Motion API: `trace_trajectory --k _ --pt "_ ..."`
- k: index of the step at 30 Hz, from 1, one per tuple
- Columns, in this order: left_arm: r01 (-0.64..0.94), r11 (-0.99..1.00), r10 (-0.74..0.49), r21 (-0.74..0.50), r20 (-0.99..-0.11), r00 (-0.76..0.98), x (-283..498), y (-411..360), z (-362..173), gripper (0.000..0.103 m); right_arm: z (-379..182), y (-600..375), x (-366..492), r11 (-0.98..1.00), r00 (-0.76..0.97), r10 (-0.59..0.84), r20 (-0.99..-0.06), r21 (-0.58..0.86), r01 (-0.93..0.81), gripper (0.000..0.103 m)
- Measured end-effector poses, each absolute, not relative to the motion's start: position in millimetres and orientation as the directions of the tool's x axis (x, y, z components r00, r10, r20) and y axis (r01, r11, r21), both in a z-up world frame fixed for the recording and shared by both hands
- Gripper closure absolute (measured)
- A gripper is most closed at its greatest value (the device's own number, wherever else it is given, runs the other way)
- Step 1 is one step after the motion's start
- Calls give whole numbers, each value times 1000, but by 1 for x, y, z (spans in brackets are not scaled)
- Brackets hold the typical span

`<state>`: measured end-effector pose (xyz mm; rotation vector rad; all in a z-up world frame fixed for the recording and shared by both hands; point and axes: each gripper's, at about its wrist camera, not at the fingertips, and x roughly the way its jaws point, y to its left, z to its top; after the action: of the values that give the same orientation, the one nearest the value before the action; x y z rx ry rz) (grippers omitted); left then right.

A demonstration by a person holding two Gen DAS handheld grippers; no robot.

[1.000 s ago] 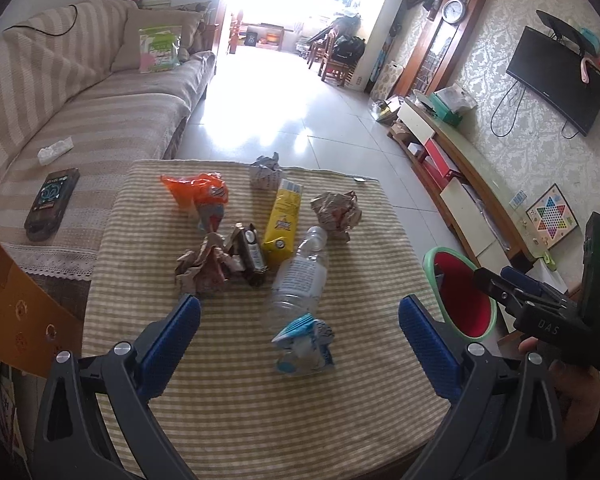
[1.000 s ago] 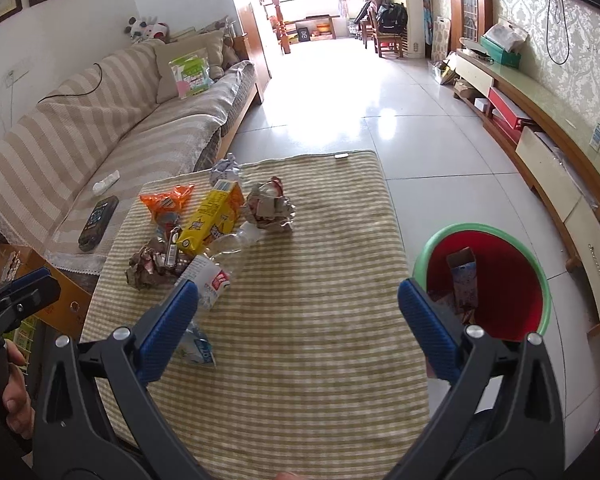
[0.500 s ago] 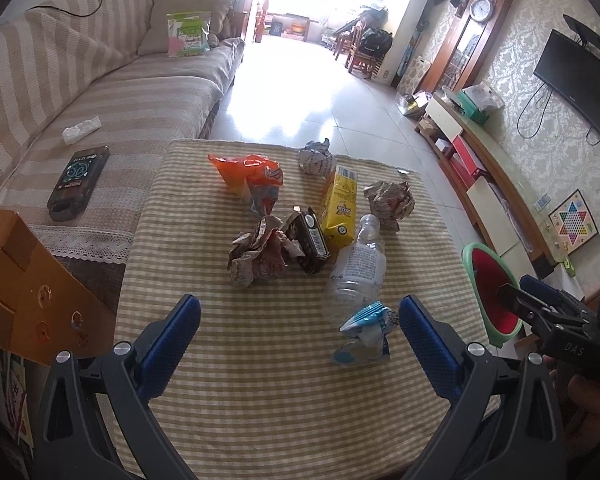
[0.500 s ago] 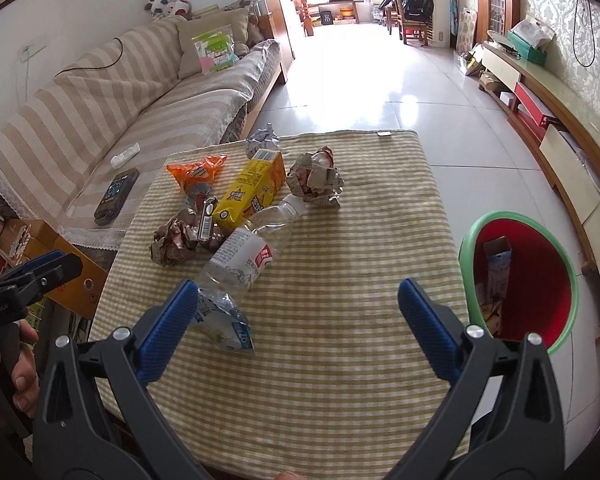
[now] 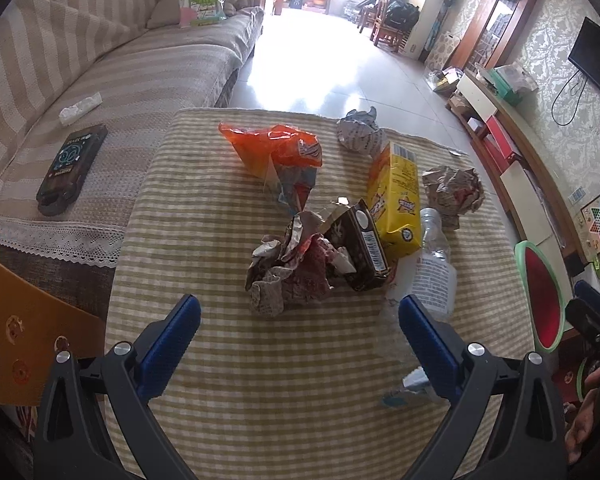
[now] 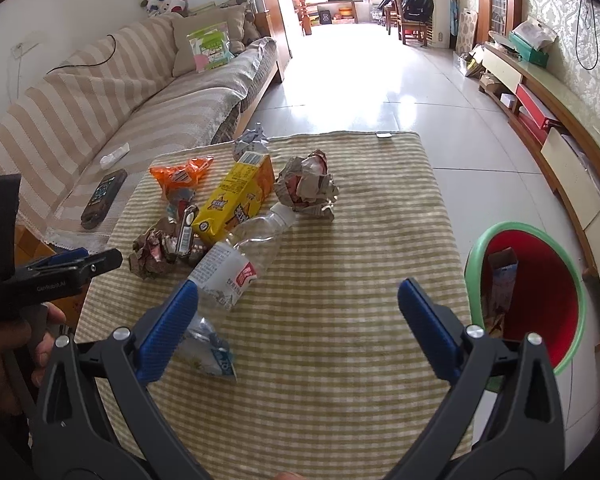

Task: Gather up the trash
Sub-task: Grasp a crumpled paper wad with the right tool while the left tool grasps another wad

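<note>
Both tools have advanced toward the trash pile over the last second; pickup is judged imminent. The left tool (image 5: 299,314), wide open and empty, now frames the crumpled paper (image 5: 290,274) at 12 o'clock. The right tool (image 6: 298,304), likewise open and empty, has the bottle (image 6: 240,262) at 11 o'clock. Only the right view shows the bin (image 6: 540,300) interior at 3 o'clock, already holding a carton (image 6: 500,280).

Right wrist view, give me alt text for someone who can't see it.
The open right gripper hovers, holding nothing, over a checked tablecloth strewn with trash: a clear plastic bottle, yellow carton, crumpled paper and orange wrapper. A red bin sits on the floor, right.
</note>
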<state>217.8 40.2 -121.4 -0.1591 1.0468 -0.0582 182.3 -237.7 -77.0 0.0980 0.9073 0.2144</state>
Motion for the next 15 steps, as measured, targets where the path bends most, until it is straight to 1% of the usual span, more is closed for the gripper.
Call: trace_trajectory --k 8,15 --pt "-32 986 -134 -164 -888 440 245 41 -158 8 -93 -232 240 979 590 203 -781 143 -147 4" --pt "-27 991 -107 -131 -902 418 260 42 -176 8 -121 -221 290 978 560 204 -803 145 -148 4"
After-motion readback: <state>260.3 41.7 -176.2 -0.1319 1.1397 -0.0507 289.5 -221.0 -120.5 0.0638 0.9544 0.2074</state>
